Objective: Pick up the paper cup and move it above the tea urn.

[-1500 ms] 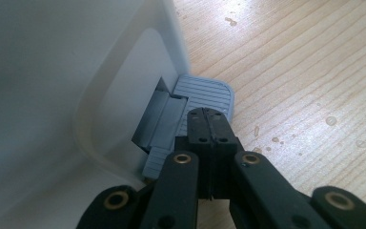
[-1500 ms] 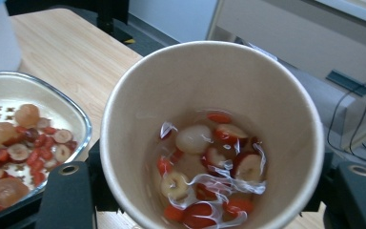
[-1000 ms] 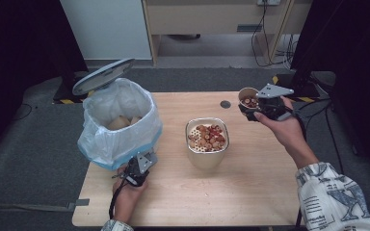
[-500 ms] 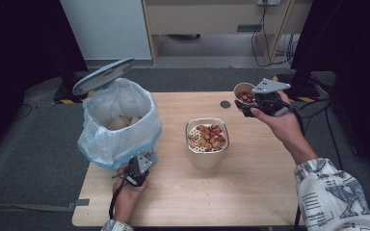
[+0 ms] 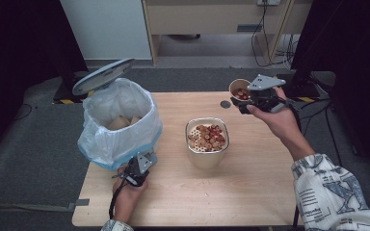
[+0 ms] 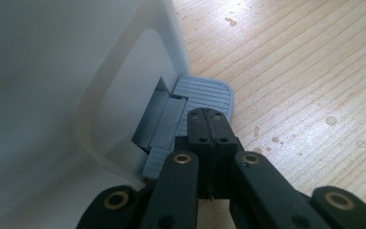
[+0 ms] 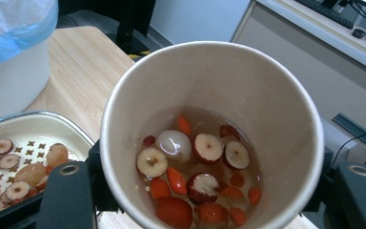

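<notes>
Paper cup of fruit and pedal bin, both under grip.

Paper cup [image 7: 209, 129]: tan, round, upright, raised above the worktop's far right corner; holds cloudy liquid with sliced red dates and orange berries. Bin pedal [image 6: 205, 93]: grey, ribbed, at the foot of the white bin [image 5: 120, 120]; lid [image 5: 103, 76] stands open, clear liner inside.

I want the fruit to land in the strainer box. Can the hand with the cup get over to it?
Probably yes. The right gripper holds the paper cup in the air, apart from the strainer box, and bare table lies between them with nothing in the way.
</notes>
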`<act>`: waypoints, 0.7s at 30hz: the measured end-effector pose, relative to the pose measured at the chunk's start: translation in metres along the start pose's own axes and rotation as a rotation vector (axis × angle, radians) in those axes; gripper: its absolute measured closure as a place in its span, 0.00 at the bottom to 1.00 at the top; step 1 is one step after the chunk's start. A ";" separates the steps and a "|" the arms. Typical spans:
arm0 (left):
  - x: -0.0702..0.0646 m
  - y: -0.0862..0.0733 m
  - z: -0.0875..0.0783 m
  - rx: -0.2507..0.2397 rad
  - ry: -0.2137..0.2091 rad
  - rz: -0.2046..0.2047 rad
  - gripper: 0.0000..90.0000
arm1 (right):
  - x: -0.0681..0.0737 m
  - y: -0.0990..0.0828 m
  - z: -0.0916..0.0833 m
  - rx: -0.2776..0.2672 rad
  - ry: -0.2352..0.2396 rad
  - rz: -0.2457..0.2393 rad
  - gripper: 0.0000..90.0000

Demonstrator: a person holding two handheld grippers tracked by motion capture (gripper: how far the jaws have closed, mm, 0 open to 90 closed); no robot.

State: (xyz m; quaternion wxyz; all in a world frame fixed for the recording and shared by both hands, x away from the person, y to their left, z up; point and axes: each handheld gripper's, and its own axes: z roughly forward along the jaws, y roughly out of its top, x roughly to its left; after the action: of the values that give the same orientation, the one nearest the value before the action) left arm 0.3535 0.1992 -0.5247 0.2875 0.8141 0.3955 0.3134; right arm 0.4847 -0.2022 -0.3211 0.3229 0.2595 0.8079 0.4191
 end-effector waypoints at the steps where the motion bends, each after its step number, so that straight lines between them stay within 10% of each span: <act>1: 0.000 0.000 0.000 0.000 0.000 0.001 0.99 | 0.000 0.002 0.000 -0.003 -0.001 -0.005 0.36; 21: 0.000 0.000 0.000 0.000 0.001 0.000 0.99 | 0.000 0.007 0.002 -0.043 0.007 -0.047 0.36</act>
State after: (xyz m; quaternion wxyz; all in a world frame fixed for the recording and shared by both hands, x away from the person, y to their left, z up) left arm 0.3535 0.1991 -0.5248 0.2874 0.8140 0.3953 0.3138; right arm 0.4869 -0.1978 -0.3158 0.3353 0.2319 0.8057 0.4298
